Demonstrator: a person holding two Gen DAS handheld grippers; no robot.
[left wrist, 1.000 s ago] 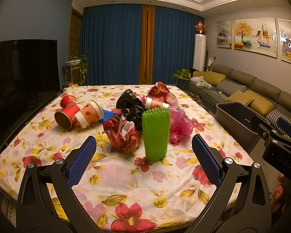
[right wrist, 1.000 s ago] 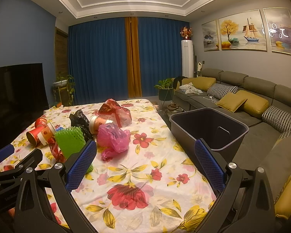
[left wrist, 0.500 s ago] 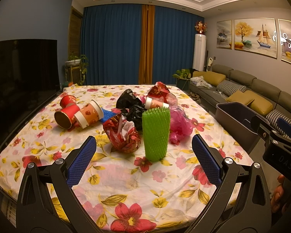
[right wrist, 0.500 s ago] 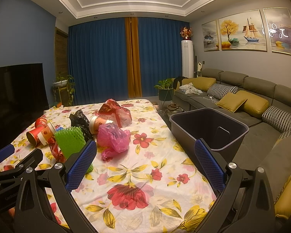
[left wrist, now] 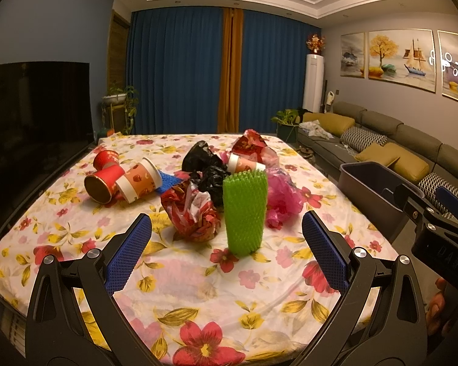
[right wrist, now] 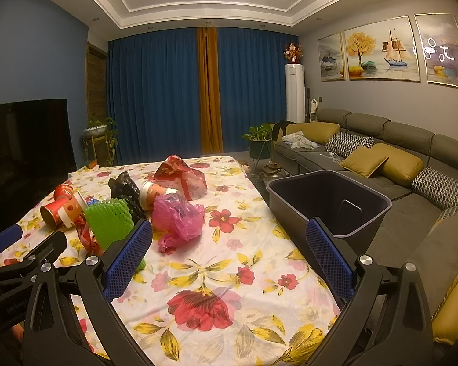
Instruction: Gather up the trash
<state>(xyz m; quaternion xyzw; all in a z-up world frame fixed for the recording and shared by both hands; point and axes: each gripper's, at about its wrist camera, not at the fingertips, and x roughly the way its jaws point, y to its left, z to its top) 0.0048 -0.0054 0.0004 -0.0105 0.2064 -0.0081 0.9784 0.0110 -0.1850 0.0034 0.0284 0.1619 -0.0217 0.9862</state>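
Note:
Trash lies in a heap on the floral tablecloth: an upright green foam net sleeve, a crumpled red bag, black bags, a pink bag, paper cups on their sides. In the right wrist view the pink bag and the green sleeve show too. My left gripper is open and empty, short of the green sleeve. My right gripper is open and empty above the table's near right part. A dark grey bin stands off the table's right edge.
A grey sofa with yellow cushions runs along the right wall behind the bin. A dark TV screen stands left of the table. Blue curtains and potted plants are at the back.

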